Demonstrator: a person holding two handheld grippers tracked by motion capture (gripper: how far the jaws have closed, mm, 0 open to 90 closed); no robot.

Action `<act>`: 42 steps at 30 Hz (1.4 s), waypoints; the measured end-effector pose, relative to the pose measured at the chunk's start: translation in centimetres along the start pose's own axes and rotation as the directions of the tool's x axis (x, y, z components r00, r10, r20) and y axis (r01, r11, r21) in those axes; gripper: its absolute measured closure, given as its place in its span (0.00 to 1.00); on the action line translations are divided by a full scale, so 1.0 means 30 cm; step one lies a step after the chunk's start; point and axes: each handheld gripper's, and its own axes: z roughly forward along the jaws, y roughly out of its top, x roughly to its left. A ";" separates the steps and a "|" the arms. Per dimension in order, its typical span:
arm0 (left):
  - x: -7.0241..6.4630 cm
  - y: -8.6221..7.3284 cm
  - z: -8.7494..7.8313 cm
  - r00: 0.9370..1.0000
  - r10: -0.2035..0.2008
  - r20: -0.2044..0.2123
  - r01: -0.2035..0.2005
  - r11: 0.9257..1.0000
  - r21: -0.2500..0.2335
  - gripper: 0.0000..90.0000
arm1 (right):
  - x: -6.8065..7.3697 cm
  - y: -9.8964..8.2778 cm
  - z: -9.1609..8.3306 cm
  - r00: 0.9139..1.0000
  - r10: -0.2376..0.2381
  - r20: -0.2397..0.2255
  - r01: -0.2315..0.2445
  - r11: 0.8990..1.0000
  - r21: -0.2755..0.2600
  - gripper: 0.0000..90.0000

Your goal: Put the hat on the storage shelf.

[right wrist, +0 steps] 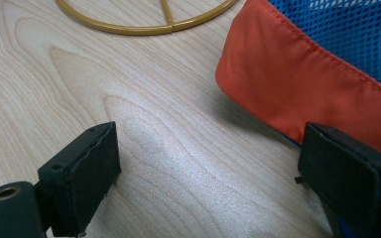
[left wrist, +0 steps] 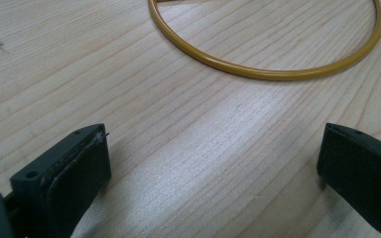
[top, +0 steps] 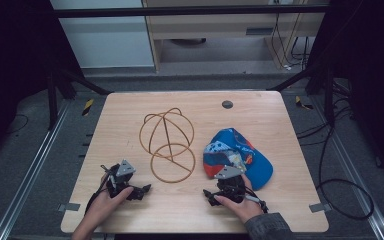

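A gold wire hat stand [top: 167,142] with a round base ring lies in the middle of the wooden table [top: 260,120]. A blue cap [top: 237,157] with an orange band and patterned front rests to its right. My left gripper [top: 145,190] sits near the front left, jaws wide open over bare wood, with the stand's base ring [left wrist: 273,69] just ahead. My right gripper [top: 207,196] rests at the front right, open, with the cap's orange band [right wrist: 302,79] and blue mesh [right wrist: 347,34] close ahead on the right. The stand's ring [right wrist: 149,25] lies ahead on the left.
A small dark round disc [top: 227,104] is set in the table near the far edge. Black frame struts [top: 75,80] and cables [top: 340,190] surround the table. Bare wood lies along the front and left side.
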 end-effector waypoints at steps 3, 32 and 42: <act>0.000 0.000 0.000 1.000 0.000 -0.001 0.000 1.000 0.000 0.00 | 0.000 0.000 0.000 1.000 0.000 0.003 0.000 1.000 -0.001 0.11; 0.000 -0.002 -0.002 1.000 0.003 -0.003 -0.003 1.000 0.001 0.00 | -0.327 0.194 -0.360 0.994 -0.106 0.017 0.101 0.977 0.189 0.27; 0.000 -0.002 -0.002 1.000 0.004 -0.002 -0.004 1.000 0.001 0.00 | -0.364 0.292 -0.263 0.995 -0.093 -0.029 0.097 0.958 0.269 0.31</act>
